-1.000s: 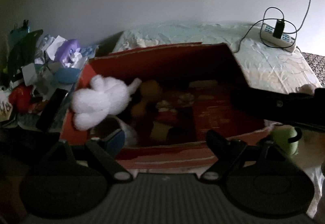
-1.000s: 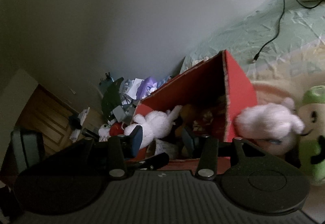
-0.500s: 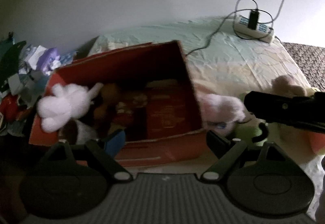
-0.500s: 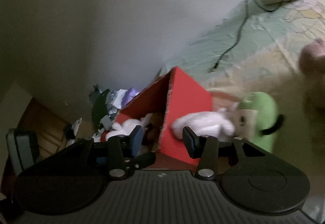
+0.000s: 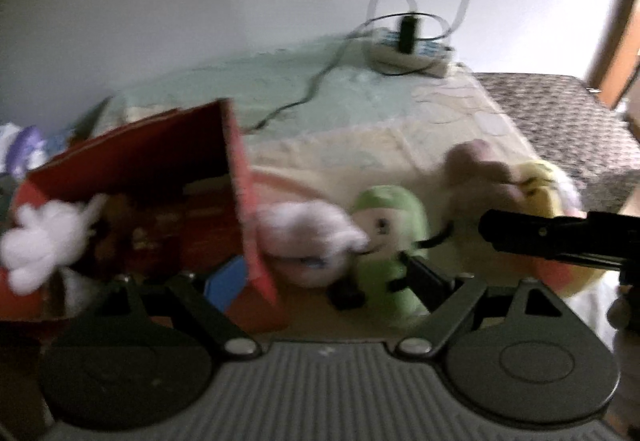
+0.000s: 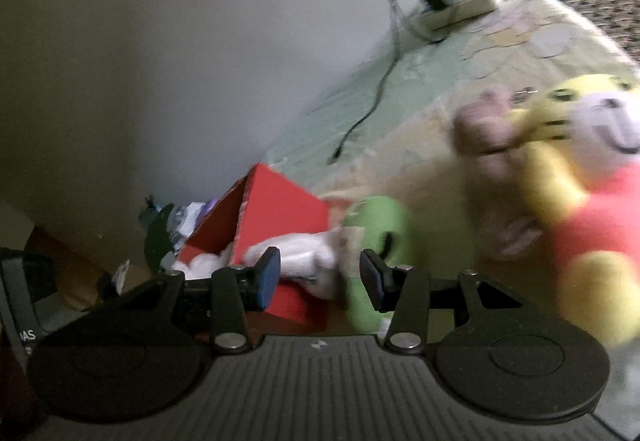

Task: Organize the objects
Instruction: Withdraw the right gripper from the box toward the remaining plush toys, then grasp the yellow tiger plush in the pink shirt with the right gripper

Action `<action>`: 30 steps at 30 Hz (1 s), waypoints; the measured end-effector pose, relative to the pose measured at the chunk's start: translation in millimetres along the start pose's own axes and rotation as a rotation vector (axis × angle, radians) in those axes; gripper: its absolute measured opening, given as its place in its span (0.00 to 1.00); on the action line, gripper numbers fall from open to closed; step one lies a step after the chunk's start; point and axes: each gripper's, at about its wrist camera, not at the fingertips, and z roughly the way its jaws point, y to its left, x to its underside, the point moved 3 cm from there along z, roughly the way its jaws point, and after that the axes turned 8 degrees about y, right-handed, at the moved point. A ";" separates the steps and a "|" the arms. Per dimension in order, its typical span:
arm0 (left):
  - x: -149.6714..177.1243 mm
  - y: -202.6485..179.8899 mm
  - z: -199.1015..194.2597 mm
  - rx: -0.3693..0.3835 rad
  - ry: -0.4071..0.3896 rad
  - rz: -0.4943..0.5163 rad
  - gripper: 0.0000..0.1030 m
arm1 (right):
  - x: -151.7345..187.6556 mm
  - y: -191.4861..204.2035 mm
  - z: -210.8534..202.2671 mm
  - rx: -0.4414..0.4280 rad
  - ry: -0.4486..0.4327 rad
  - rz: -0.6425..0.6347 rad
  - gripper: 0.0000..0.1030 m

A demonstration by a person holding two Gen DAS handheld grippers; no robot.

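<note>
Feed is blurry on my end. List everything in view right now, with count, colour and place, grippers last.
box: one, red, open, on the bed at left.
white plush: one, inside the box at its left end.
pale plush: one, whitish pink, outside the box against its right wall.
green plush: one, right of the pale plush.
brownish plush: one, blurred, right of the green one.
yellow plush: one, red shirt, far right.
power strip: one, white, far end of the bed, black plug and cables.
bed cover: pale green and cream.
left gripper: open, empty.
right gripper: open, empty.
</note>
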 end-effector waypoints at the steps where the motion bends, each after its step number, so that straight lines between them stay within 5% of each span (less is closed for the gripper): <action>1: -0.3 -5.6 1.2 0.024 0.001 0.010 0.86 | 2.1 -4.7 -5.9 0.009 -0.011 0.013 0.47; 10: -12.0 -63.7 18.4 0.188 0.024 0.113 0.86 | 0.4 -38.7 -66.9 0.015 -0.147 0.102 0.46; 17: -15.4 -119.3 30.2 0.290 0.047 0.227 0.86 | -4.0 -86.7 -111.5 -0.287 -0.279 0.312 0.51; 19: -15.8 -131.8 31.2 0.310 0.049 0.257 0.86 | -4.2 -101.4 -121.4 -0.212 -0.323 0.362 0.51; 25: -19.2 -160.8 38.7 0.381 0.075 0.303 0.86 | -0.2 -137.8 -132.6 0.261 -0.343 0.337 0.51; 30: -23.9 -178.5 46.4 0.457 0.101 0.299 0.86 | 11.3 -162.9 -119.3 0.287 -0.300 0.391 0.51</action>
